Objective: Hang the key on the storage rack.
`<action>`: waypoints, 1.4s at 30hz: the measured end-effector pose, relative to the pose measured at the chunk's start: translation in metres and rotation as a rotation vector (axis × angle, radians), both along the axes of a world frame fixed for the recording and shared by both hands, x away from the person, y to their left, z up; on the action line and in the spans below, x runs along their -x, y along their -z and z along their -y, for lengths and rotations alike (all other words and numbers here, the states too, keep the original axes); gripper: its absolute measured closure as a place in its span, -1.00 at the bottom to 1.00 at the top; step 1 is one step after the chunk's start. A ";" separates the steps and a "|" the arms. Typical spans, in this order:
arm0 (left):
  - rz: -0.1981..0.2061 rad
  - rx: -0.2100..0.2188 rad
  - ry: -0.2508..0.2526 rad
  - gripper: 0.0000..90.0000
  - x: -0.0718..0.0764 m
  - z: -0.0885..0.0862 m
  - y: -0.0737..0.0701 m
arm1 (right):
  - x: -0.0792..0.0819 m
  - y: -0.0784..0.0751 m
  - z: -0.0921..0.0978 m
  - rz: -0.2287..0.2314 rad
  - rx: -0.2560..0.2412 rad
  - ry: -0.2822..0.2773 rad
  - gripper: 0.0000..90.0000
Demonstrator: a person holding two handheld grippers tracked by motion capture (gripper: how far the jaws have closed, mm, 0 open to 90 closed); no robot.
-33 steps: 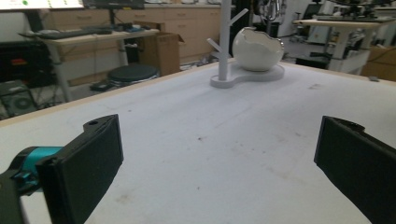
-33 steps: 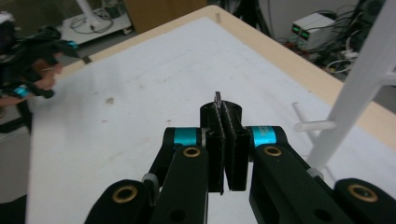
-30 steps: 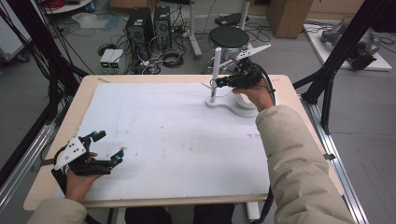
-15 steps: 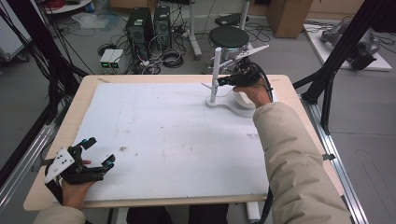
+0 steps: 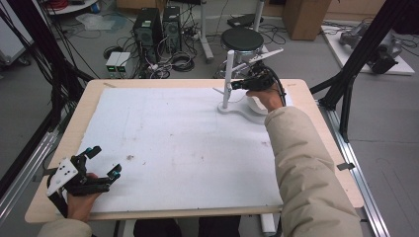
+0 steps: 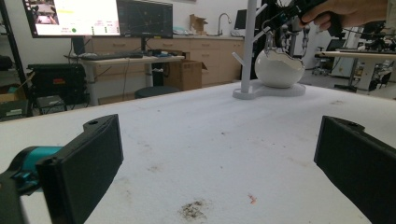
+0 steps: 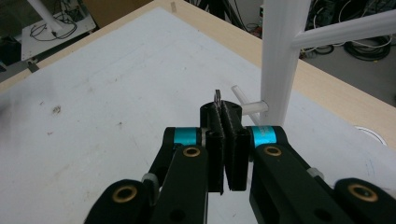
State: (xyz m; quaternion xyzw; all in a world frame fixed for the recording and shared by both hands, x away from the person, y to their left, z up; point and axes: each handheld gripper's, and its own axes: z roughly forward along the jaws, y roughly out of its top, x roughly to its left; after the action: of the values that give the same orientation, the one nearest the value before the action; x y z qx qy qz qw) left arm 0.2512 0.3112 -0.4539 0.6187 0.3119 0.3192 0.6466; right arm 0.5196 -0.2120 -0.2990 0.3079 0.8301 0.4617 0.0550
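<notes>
A white stand (image 5: 228,84) rises upright from its flat base at the far right of the desk (image 5: 173,148), short pegs jutting from its post. A white egg-shaped bowl (image 6: 279,69) sits on that base, just beside the post.

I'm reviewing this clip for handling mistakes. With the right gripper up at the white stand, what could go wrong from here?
1. The right gripper pinches a thin metal piece by its edge beside a short peg on the white stand; it could slip out.
2. The stand's post is tall on a small base; a sideways nudge might tip it.
3. A white bowl-like object sits on that base and might get knocked.
</notes>
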 end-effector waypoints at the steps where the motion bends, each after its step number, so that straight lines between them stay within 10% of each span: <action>1: 0.000 0.000 0.000 -0.96 0.000 0.000 0.000 | 0.000 0.000 0.000 0.000 0.000 0.000 0.97; 35: 0.001 0.007 -0.002 -0.96 0.000 0.000 0.000 | -0.006 0.011 0.009 0.023 -0.006 0.046 0.74; 42: 0.001 0.013 -0.002 -0.96 0.000 -0.001 0.000 | 0.031 -0.020 0.027 0.077 -0.061 0.017 -0.15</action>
State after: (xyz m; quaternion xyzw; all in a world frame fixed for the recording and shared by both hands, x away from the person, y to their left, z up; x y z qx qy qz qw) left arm 0.2510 0.3124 -0.4543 0.6139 0.3142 0.3184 0.6505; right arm 0.4889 -0.2390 -0.2788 0.2984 0.8102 0.4979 0.0812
